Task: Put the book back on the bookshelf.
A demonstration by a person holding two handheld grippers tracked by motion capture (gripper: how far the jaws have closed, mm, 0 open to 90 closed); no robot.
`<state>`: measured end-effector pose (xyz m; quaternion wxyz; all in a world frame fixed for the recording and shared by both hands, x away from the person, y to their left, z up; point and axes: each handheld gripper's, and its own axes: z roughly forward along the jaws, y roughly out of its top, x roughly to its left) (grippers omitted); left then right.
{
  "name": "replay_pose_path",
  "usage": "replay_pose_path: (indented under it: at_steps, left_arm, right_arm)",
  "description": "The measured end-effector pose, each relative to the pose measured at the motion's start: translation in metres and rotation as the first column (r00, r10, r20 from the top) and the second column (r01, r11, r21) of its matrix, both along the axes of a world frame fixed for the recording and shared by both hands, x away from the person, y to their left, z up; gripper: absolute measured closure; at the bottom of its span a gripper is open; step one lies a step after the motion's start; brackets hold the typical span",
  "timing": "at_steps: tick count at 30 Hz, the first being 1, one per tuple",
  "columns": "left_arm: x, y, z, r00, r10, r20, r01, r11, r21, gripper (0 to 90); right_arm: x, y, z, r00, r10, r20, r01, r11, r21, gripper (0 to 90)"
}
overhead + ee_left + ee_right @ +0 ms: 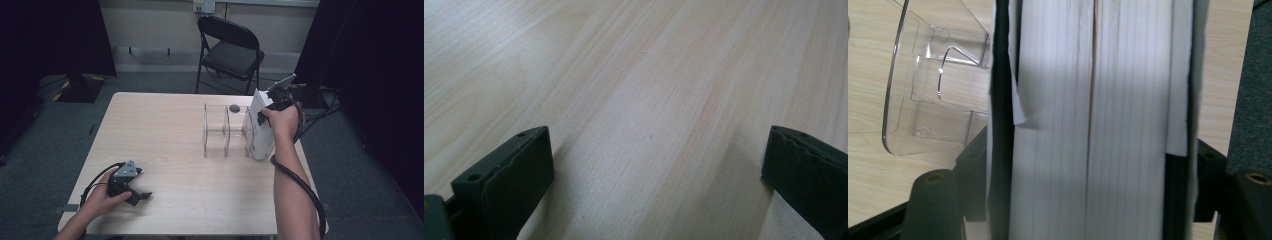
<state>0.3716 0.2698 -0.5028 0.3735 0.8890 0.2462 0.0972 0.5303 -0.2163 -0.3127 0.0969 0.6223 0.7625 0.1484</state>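
Observation:
A thick white book (261,135) stands upright at the right end of a clear plastic organizer (220,130) on the wooden table (165,125). My right gripper (261,114) sits over the book's top, held from the right by a hand. In the right gripper view the book's page edges (1098,100) run between the two black jaws, which stand just off its covers; the pages lie loose, with dark gaps. The organizer's clear wall (923,90) shows to the left. My left gripper (142,196) rests near the front left of the table, its jaws wide apart over bare wood (654,170).
A small grey object (234,107) lies on the table just behind the organizer. A black folding chair (230,47) stands beyond the far edge. The organizer's left and middle slots hold nothing. Grey carpet surrounds the table.

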Motion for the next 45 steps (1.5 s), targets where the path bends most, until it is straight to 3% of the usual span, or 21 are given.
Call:
replay_pose_path:
  at_steps: [6, 26, 45]
  left_arm:
    - [0.0, 0.0, 0.0, 1.0, 0.0, 0.0, 0.0, 1.0, 0.0, 0.0]
    - [0.0, 0.0, 0.0, 1.0, 0.001, 0.0, -0.001, 1.0, 0.0, 0.0]
    - [0.0, 0.0, 0.0, 1.0, 0.0, 0.0, 0.0, 1.0, 0.0, 0.0]
  right_arm:
    - [-0.003, 0.0, -0.002, 0.9998, 0.006, -0.018, -0.006, 0.9999, -0.009, 23.5]
    - [-0.018, -0.008, 0.002, 0.9992, 0.038, -0.014, -0.038, 0.9992, -0.008, 18.4]
    - [-0.033, -0.01, 0.004, 0.9939, 0.109, -0.017, -0.11, 0.9937, -0.023, 15.6]
